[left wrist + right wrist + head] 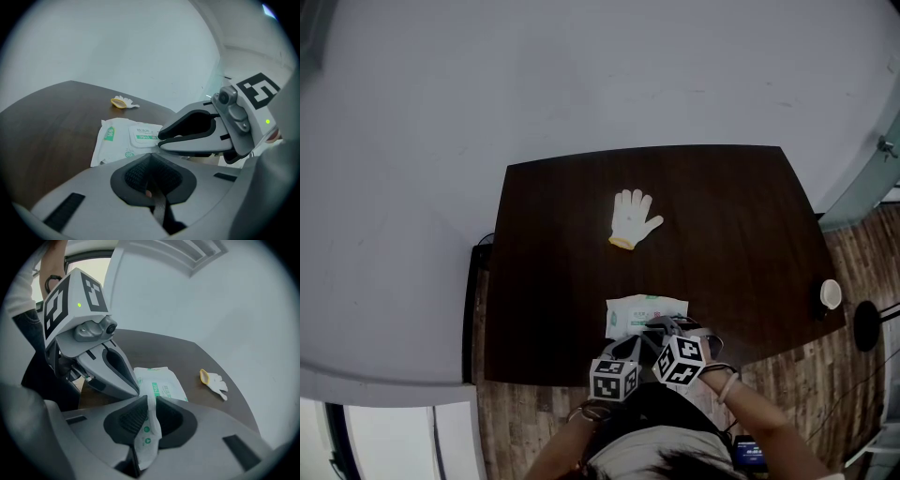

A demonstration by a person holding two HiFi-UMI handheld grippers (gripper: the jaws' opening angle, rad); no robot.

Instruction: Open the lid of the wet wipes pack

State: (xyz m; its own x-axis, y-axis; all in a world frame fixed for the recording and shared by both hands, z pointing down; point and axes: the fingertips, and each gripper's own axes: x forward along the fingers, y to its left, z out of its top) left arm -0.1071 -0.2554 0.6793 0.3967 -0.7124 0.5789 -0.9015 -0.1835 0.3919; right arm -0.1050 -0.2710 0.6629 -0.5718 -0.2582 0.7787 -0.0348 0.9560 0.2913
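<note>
R tool [148, 403] pinches wipes pack [161, 383] edge; L tool [150, 161] closed.

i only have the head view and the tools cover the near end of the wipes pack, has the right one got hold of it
observer: yes. In the right gripper view the right tool pinches the edge film of the white and green soft plastic wet wipes pack.
operator: lid open yet
observer: no. The left gripper view shows the white rounded lid lying flat on the pack.
operator: and the left tool
observer: the left tool has its jaws together, with no film between them.
</note>
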